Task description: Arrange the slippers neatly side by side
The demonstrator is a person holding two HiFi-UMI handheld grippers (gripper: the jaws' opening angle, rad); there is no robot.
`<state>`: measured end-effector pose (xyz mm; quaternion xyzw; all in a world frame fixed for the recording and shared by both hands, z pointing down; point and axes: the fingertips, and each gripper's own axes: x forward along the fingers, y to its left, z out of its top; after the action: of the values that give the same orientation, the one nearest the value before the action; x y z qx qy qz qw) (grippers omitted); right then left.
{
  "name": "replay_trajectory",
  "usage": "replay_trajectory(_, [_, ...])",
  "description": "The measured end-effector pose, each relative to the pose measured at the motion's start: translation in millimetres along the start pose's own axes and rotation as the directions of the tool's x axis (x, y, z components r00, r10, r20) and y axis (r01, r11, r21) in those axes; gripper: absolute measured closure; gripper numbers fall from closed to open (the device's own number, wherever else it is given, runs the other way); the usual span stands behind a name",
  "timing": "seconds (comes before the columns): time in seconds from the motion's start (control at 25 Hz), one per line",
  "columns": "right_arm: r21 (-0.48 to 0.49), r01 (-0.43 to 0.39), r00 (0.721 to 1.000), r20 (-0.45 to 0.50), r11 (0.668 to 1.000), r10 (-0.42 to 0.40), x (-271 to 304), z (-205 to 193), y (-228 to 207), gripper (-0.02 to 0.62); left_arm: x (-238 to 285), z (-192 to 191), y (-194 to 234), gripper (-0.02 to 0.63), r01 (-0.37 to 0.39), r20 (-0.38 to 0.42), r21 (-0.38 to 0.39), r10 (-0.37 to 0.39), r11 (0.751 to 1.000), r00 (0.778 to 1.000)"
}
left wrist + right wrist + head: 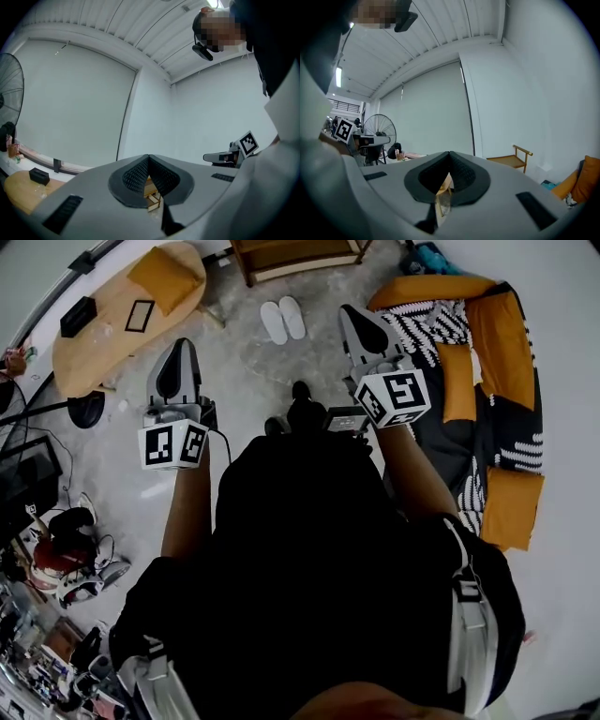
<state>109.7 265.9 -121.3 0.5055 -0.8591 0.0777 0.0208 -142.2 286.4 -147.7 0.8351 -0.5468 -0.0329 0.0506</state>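
Observation:
Two white slippers (282,320) lie side by side on the grey floor, toes pointing away, ahead of me in the head view. My left gripper (175,357) is raised well short of them to the left, jaws shut with nothing between them. My right gripper (356,322) is raised to the right of the slippers, also shut and empty. In the left gripper view the left gripper (149,159) points at the wall with its pads meeting at the tip. The right gripper (450,155) in the right gripper view looks the same. Neither gripper view shows the slippers.
An oval wooden table (112,320) with an orange cushion stands at the left. A wooden rack (298,257) is beyond the slippers. An orange and patterned sofa (487,362) fills the right. A fan (378,131) and cluttered gear (56,549) sit at the left.

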Motion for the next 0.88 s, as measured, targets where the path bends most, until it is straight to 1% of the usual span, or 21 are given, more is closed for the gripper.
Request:
replay_trajectory(0.04, [-0.003, -0.001, 1.0, -0.008, 1.0, 0.001, -5, -4, 6, 0.565, -7, -3, -1, 0.592, 0.005, -0.006, 0.003, -0.005, 1.0, 1.0])
replay_trajectory(0.2, [-0.012, -0.02, 0.999, -0.028, 1.0, 0.02, -19, -15, 32, 0.565, -35, -1, -10, 0.592, 0.039, -0.005, 0.066, -0.039, 0.997, 0.999])
replay_trajectory(0.4, [-0.015, -0.029, 0.999, -0.031, 0.999, 0.029, -34, -20, 58, 0.565, -55, -7, -10, 0.592, 0.054, -0.027, 0.059, -0.052, 0.997, 0.998])
replay_trajectory(0.52, [-0.024, -0.03, 0.999, -0.026, 0.999, 0.029, -38, -18, 64, 0.565, -59, -2, -13, 0.592, 0.068, -0.02, 0.086, -0.066, 0.994, 0.998])
replay_trajectory(0.6, [-0.025, -0.016, 1.0, -0.018, 1.0, 0.015, -42, -16, 65, 0.565, -60, 3, -15, 0.592, 0.078, -0.003, 0.096, -0.078, 0.992, 0.997])
replay_trajectory(0.72, [-0.021, 0.01, 1.0, -0.01, 1.0, -0.01, -45, -14, 68, 0.565, -61, 7, -11, 0.592, 0.085, 0.013, 0.09, -0.087, 0.992, 0.996])
replay_trajectory(0.88, [-0.019, 0.028, 1.0, -0.013, 0.999, -0.028, -49, -17, 73, 0.565, -63, 4, -6, 0.592, 0.093, 0.011, 0.075, -0.094, 0.993, 0.996])
